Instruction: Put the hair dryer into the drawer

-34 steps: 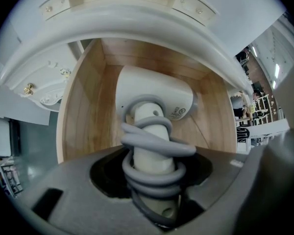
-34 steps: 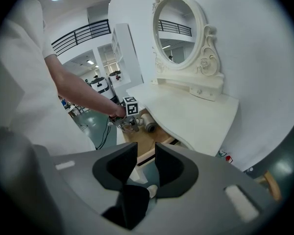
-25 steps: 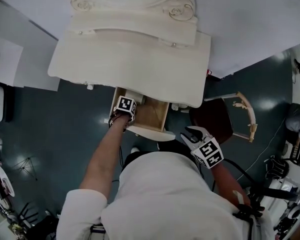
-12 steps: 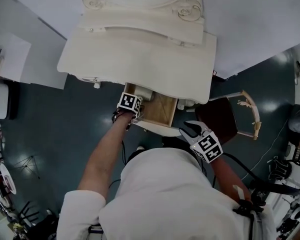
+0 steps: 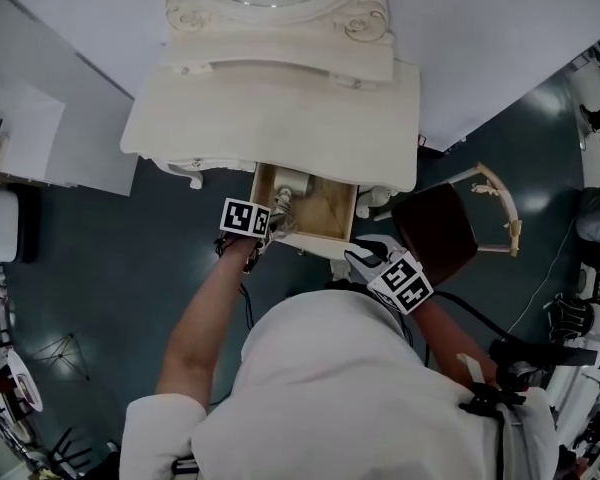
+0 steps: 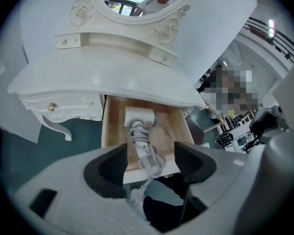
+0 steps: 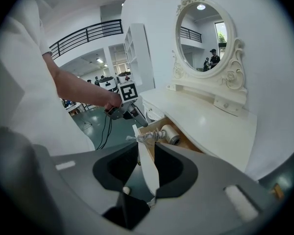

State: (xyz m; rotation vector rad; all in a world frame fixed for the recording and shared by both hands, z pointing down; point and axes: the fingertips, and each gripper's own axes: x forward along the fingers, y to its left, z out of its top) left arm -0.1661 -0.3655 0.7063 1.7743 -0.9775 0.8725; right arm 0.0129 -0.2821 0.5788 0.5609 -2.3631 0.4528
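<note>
The left tool (image 6: 151, 153) hung released over the open drawer (image 6: 167, 131), its jaws spread wide and gripping nothing. In the head view it sat at the drawer's 9 o'clock edge. The hair dryer (image 6: 138, 117) lay inside the drawer, its white body toward the back at 12 o'clock and its handle pointing to 6 o'clock.

The right tool (image 7: 146, 151) was at the drawer's 4 o'clock corner in the head view. Its jaws were closing on the white drawer front (image 7: 149, 173), whose edge filled the gap between the pads.

The cord (image 6: 154, 163) lay bunched along the dryer's handle and spilled over the drawer front. Its plug (image 6: 135, 196) dangled outside, below the front.

The drawer stood pulled out from under the 6 o'clock side of a cream table (image 5: 280, 118), whose top was bare. An oval mirror (image 7: 203, 31) in a carved frame rose at the table's 12 o'clock side.

A chair (image 5: 435, 230) with a dark seat stood at the drawer's 3 o'clock, just beside the right tool, on a dark floor (image 5: 130, 268).
</note>
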